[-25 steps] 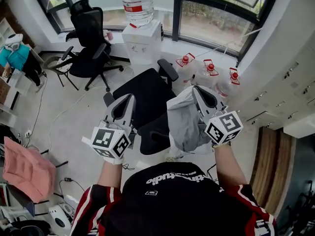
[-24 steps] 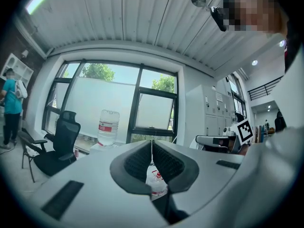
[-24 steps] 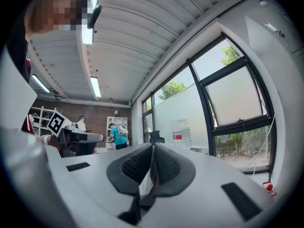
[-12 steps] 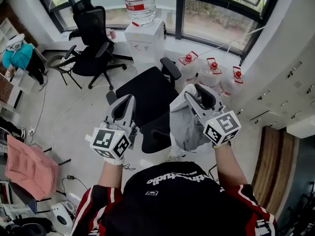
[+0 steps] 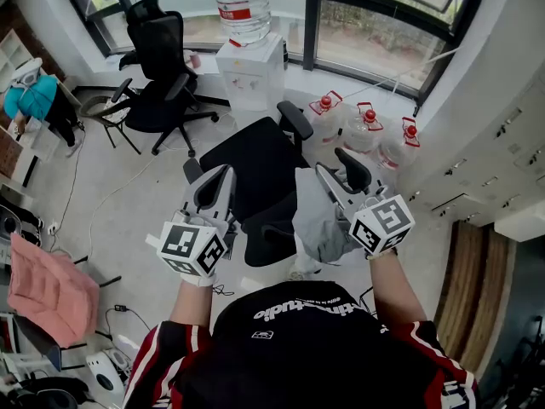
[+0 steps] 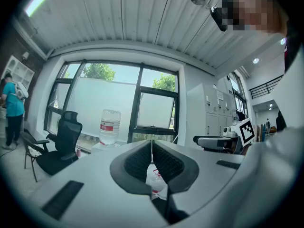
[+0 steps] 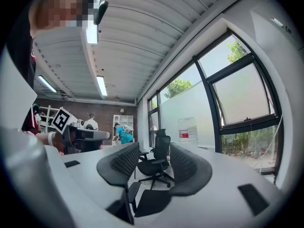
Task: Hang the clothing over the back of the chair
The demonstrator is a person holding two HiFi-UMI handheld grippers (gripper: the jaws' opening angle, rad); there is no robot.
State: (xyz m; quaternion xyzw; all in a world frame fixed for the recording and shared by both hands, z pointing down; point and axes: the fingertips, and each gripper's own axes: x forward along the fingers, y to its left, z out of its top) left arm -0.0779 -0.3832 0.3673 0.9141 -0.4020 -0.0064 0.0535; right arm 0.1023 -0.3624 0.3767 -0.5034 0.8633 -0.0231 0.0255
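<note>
A black office chair (image 5: 251,162) stands just in front of me, its backrest (image 5: 271,233) nearest. Grey clothing (image 5: 317,224) hangs over the right end of that backrest, below my right gripper (image 5: 336,164). That gripper's jaws are opening, and in the right gripper view (image 7: 153,156) nothing lies between them; only the chair's seat (image 7: 152,201) shows beneath. My left gripper (image 5: 217,177) hovers over the chair's left side, apart from the clothing. In the left gripper view (image 6: 152,145) its ribbed pads meet with nothing held.
A water dispenser (image 5: 247,71) with a bottle on top stands behind the chair, and water jugs (image 5: 362,126) sit to its right. A second office chair (image 5: 157,75) is at back left. Pink cloth (image 5: 47,292) lies at left. Lockers (image 5: 502,135) line the right wall.
My right gripper's jaws have parted and let go of the grey clothing, which has slid lower onto the chair back. The left gripper has stayed where it was.
</note>
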